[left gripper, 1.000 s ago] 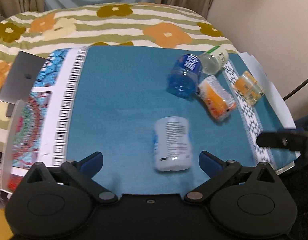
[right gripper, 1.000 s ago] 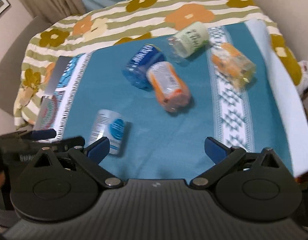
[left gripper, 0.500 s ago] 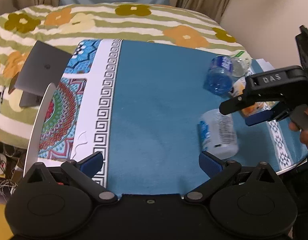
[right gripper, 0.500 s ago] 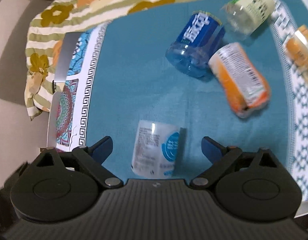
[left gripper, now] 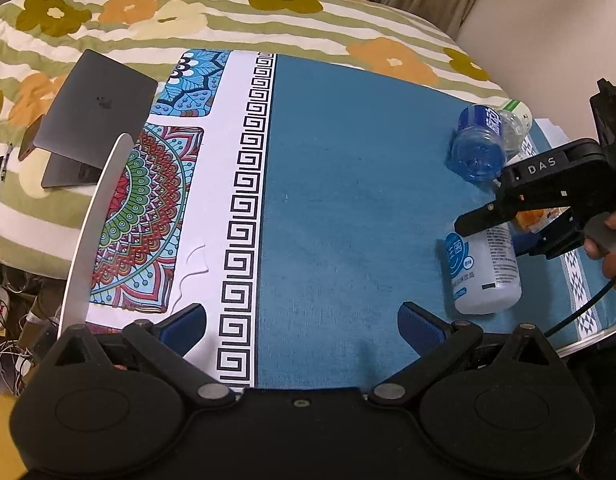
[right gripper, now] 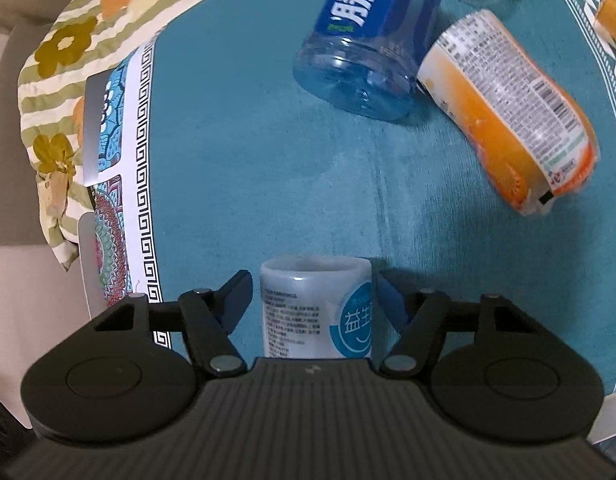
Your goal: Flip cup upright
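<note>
We see a white, translucent plastic cup (right gripper: 315,312) with a printed label and a round blue badge lying on its side on the teal woven cloth (right gripper: 236,168), its smooth cylinder between the blue-padded fingers of the right gripper (right gripper: 313,304). The jaws stand apart on either flank of the cup — the right pad looks just against the wall, the left pad a little off it — so we cannot tell that any grip is made. From the left wrist view the same cup (left gripper: 481,268) lies near the cloth's front edge, with the right gripper (left gripper: 507,220) coming down over its far end.

Our left gripper (left gripper: 302,322) hangs over bare cloth well to the left of the cup, its black linkages spread and its fingers wide apart, holding nothing.

Beyond the cup lie a ribbed blue bottle (right gripper: 367,40) and a crinkled orange-labelled one (right gripper: 507,108), both on their sides and touching. A matte grey laptop (left gripper: 94,116) rests on the flowered quilt (left gripper: 228,16).
</note>
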Action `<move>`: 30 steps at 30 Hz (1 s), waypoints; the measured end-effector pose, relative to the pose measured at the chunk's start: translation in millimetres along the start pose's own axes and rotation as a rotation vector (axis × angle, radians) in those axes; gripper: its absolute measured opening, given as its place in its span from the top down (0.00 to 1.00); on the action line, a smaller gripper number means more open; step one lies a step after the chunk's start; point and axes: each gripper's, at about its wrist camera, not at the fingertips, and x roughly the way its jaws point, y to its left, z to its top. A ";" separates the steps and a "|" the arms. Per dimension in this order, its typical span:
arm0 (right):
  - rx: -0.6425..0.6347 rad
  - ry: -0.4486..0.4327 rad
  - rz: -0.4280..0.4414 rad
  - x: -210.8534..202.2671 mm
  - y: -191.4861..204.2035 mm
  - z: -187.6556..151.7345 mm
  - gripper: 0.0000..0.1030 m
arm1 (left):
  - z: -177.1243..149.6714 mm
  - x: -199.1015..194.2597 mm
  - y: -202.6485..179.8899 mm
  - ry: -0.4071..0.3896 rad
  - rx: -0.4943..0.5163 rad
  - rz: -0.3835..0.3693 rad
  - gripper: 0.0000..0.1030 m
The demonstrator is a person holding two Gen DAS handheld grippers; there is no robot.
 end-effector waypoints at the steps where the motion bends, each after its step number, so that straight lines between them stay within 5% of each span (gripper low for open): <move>1: 0.006 0.005 0.001 1.9 -0.4 0.4 0.26 | 0.0 0.8 -0.2 0.001 0.003 -0.001 0.00; 13: -0.026 -0.072 0.040 -17.6 1.4 -8.4 0.33 | -1.6 -3.3 -7.7 0.004 0.014 -0.009 0.00; 20: -0.270 -0.473 -0.011 -52.8 32.2 -62.1 0.33 | -5.1 -14.0 -6.1 -0.033 0.006 0.022 0.00; 30: -0.489 -0.899 -0.084 2.5 32.0 -124.8 0.31 | -24.3 -18.7 -3.7 -0.062 0.032 0.092 0.00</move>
